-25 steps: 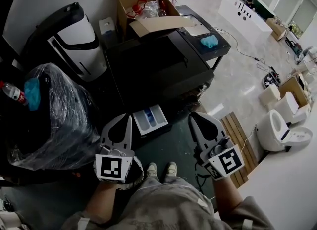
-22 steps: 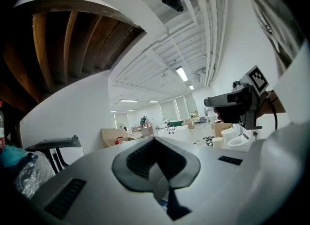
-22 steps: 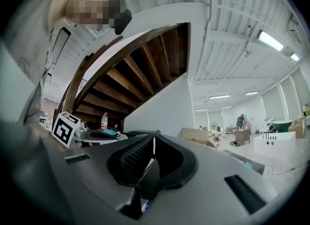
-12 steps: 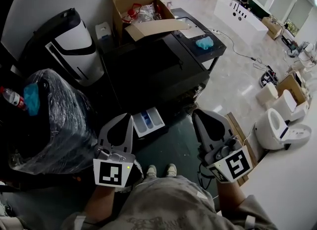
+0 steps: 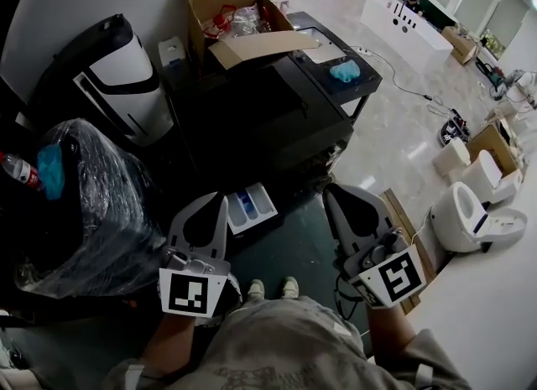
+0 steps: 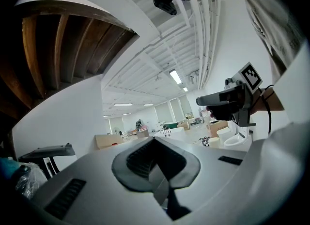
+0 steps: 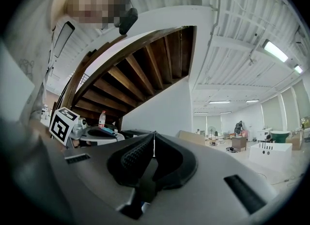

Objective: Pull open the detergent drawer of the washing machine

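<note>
Left tool [image 5: 221, 201] is shut tight with nothing in it, and its tip shows just left of the white and blue soap drawer [image 5: 254, 205]. That drawer sticks out of the front of the dark washing machine [image 5: 260, 120], pulled open. Right tool [image 5: 329, 191] is shut and empty too, off to the drawer's right.

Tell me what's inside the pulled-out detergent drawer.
The detergent drawer shows white compartments and a blue insert. Any detergent is too small to tell; the washing machine covers its rear.
</note>
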